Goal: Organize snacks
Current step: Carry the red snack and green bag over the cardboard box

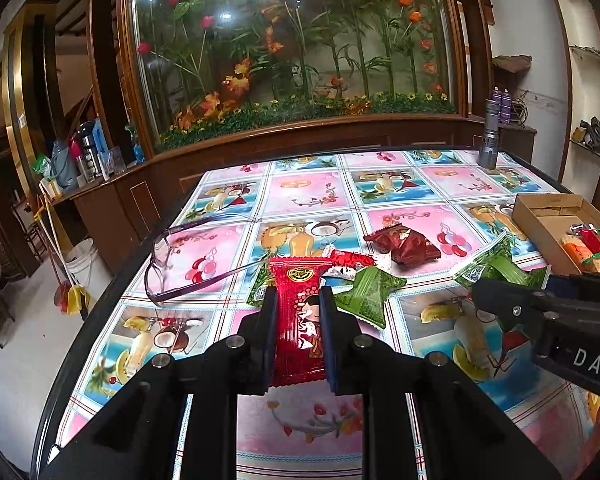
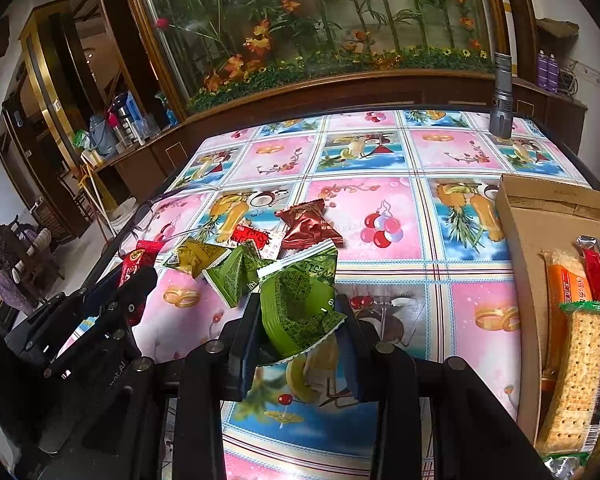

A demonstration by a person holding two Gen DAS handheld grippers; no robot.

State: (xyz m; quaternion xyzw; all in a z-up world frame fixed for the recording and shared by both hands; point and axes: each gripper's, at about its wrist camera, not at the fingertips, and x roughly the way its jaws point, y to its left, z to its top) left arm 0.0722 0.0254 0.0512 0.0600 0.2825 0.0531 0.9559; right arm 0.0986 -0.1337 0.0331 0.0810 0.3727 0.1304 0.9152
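Left wrist view: left claw (image 1: pixel 298 300) clenched on a red snack packet (image 1: pixel 298 312), held lengthwise between the pads and lifted clear of the surface (image 1: pixel 312 188); packet's near end is tucked between the fingers, print too small to read. Claw pitched down toward the loose snack pile: green packets (image 1: pixel 364 296), a small red-and-white packet (image 1: pixel 346 260) and a dark red pouch (image 1: pixel 406 242) mid-surface. Right claw body enters from the right edge, cut off, so its tips and grip can't be read here. Purple-framed glasses (image 1: pixel 180 264) lie left of the pile. Cardboard box (image 1: pixel 540 216) at far right is cropped by the frame, contents only partly visible. Grey flashlight (image 1: pixel 489 140) stands upright at the far right corner. Right wrist view: right claw (image 2: pixel 298 320) grasping a crumpled green packet (image 2: pixel 300 300), pads pressing its sides, packet raised off the surface and hiding what lies just beyond. Claw angled down. Left claw at the left edge is dark and blurred, only a corner of the red packet showing. The box on the right holds cracker packs (image 2: pixel 576 360), cut off by the frame edge.
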